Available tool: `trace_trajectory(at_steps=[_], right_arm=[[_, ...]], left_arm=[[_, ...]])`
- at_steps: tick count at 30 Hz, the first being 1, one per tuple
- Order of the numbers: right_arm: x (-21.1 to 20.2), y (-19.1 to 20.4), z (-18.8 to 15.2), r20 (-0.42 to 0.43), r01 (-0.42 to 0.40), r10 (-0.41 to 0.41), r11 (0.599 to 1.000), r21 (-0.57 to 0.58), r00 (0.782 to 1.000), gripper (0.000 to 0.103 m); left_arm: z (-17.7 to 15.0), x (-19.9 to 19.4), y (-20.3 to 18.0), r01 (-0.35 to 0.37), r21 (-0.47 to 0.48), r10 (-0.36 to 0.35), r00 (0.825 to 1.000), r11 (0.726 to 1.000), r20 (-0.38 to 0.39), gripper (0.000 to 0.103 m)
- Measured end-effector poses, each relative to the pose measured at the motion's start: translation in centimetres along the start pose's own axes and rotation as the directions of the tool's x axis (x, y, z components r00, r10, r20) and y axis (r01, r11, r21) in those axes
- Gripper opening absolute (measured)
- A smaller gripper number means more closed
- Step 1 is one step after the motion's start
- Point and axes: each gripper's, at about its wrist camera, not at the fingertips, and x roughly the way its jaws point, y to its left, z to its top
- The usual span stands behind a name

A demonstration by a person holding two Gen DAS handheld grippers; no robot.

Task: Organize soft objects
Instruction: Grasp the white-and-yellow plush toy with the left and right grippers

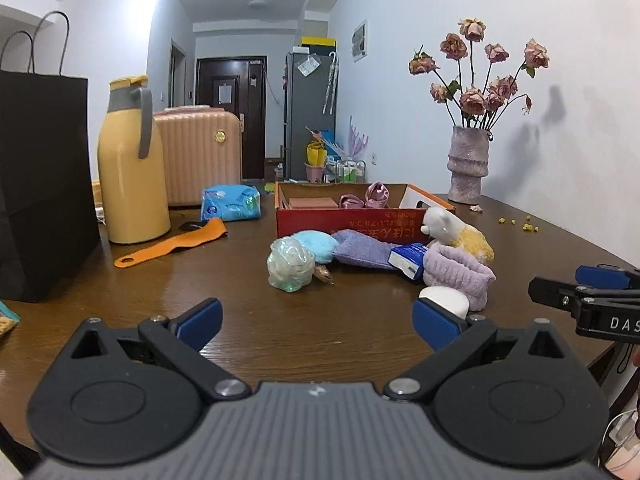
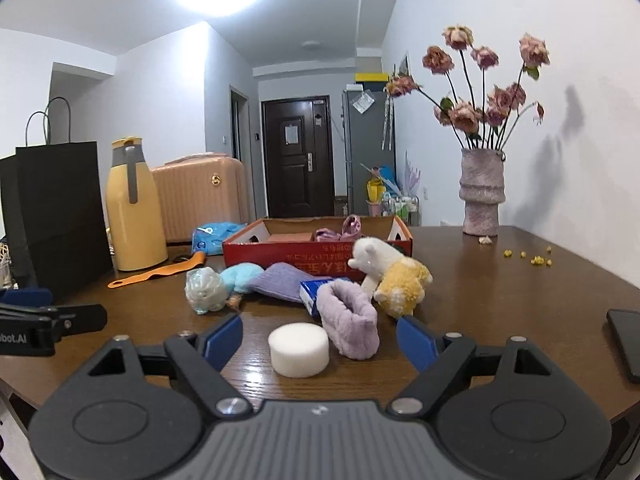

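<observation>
Both sets of jaws spread wide and gripping nothing: right gripper [image 2: 320, 338] low over the table [image 2: 500, 300] with the white sponge puck [image 2: 299, 350] lying between its fingers, untouched; left gripper [image 1: 318, 320] further left, facing the heap. Soft things bunched in front of the red cardboard box [image 2: 316, 254]: lilac towelling band [image 2: 352, 320] touching the puck, plush toy [image 2: 390, 276] leaning on the box wall, purple cloth [image 2: 280, 282], blue puff [image 2: 240, 278], iridescent mesh ball [image 2: 205, 290], blue tissue pack [image 2: 314, 292] wedged among them. Inside the box, a pink satin scrunchie [image 2: 344, 230] and a flat pink pad. Likely slips from here: squeezing the puck too lightly and dropping it short of the box, or catching the band alongside and dragging the heap. In the way of a straight lift to the box: band, tissue pack and plush. Off to the left, yellow flask [image 2: 136, 208], black paper bag [image 2: 56, 216], orange strap [image 2: 160, 272]; vase of dried roses [image 2: 482, 196] far right; phone [image 2: 626, 340] near the right edge
</observation>
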Motion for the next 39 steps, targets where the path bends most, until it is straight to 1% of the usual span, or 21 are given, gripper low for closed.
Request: trace_trajectory(at_steps=[4,6,10,14,17,19,21,24,26,28,29,30,31,32,33,35,39], right_arm=[[1.6,-1.1,0.2,-0.026,0.002,-0.001,1.000,0.023,1.000,0.076],[2.7,-1.8,0.4,-0.037,0.006,-0.005,0.999,0.032,0.999,0.076],[5.4,-3.7,1.4,-0.054,0.021,-0.018,0.999,0.045,0.998,0.075],[9.8,-6.4,3.1,-0.077,0.026,-0.020,0.997,0.070,0.997,0.075],[14.3,-8.6,4.1,-0.119,0.022,-0.009,0.994,0.103,0.993,0.075],[17.1,-9.8,4.6,-0.151,0.021,0.002,0.989,0.147,0.989,0.070],[19.5,-10.8,4.8,-0.177,0.019,0.014,0.983,0.181,0.984,0.067],[21.9,-11.5,4.7,-0.206,0.021,0.020,0.980,0.197,0.978,0.066],[22.9,-11.8,4.4,-0.222,0.015,0.034,0.976,0.215,0.975,0.066],[23.5,-12.2,4.0,-0.230,0.004,0.052,0.972,0.236,0.972,0.066],[23.7,-12.4,3.8,-0.233,0.006,0.053,0.969,0.246,0.971,0.065],[23.8,-12.6,3.5,-0.233,0.003,0.059,0.966,0.257,0.971,0.061],[24.0,-12.8,3.4,-0.237,-0.003,0.069,0.963,0.269,0.969,0.053],[24.1,-13.0,3.4,-0.236,-0.004,0.071,0.962,0.274,0.969,0.053],[24.1,-13.0,3.4,-0.232,-0.005,0.070,0.963,0.270,0.970,0.052],[24.0,-13.0,3.5,-0.229,0.002,0.059,0.967,0.255,0.972,0.051],[22.9,-12.5,4.4,-0.194,0.000,0.047,0.972,0.234,0.980,0.049]], left_arm=[[0.3,2.1,-0.6,0.017,0.011,-0.017,0.999,1.000,-0.035,0.103],[0.8,3.5,-1.1,0.036,0.019,-0.035,0.998,0.999,-0.048,0.103],[2.9,7.2,-2.8,0.092,0.051,-0.090,0.995,0.994,-0.048,0.103],[6.1,12.1,-4.9,0.155,0.040,-0.154,0.988,0.987,-0.035,0.103],[8.1,16.3,-6.7,0.207,0.049,-0.205,0.978,0.977,-0.045,0.102],[9.3,19.1,-7.9,0.253,0.051,-0.249,0.966,0.966,-0.069,0.098],[10.4,22.3,-8.9,0.298,0.033,-0.294,0.951,0.954,-0.096,0.090],[11.5,27.0,-10.5,0.336,0.019,-0.329,0.931,0.942,-0.157,0.085],[11.6,29.4,-11.5,0.362,0.015,-0.354,0.917,0.932,-0.183,0.084],[11.2,31.3,-12.1,0.376,-0.005,-0.368,0.904,0.926,-0.217,0.079],[11.0,32.3,-12.2,0.382,-0.017,-0.375,0.897,0.924,-0.234,0.074],[10.9,33.0,-12.3,0.384,-0.031,-0.379,0.892,0.923,-0.245,0.068],[10.7,33.5,-12.3,0.388,-0.046,-0.386,0.887,0.921,-0.253,0.065],[10.6,34.1,-12.2,0.404,-0.068,-0.407,0.877,0.912,-0.256,0.059],[10.4,34.3,-12.0,0.424,-0.089,-0.432,0.866,0.901,-0.252,0.051],[10.3,34.4,-11.8,0.453,-0.125,-0.470,0.846,0.882,-0.252,0.042],[11.0,32.9,-11.9,0.458,-0.106,-0.470,0.856,0.883,-0.216,0.041]])
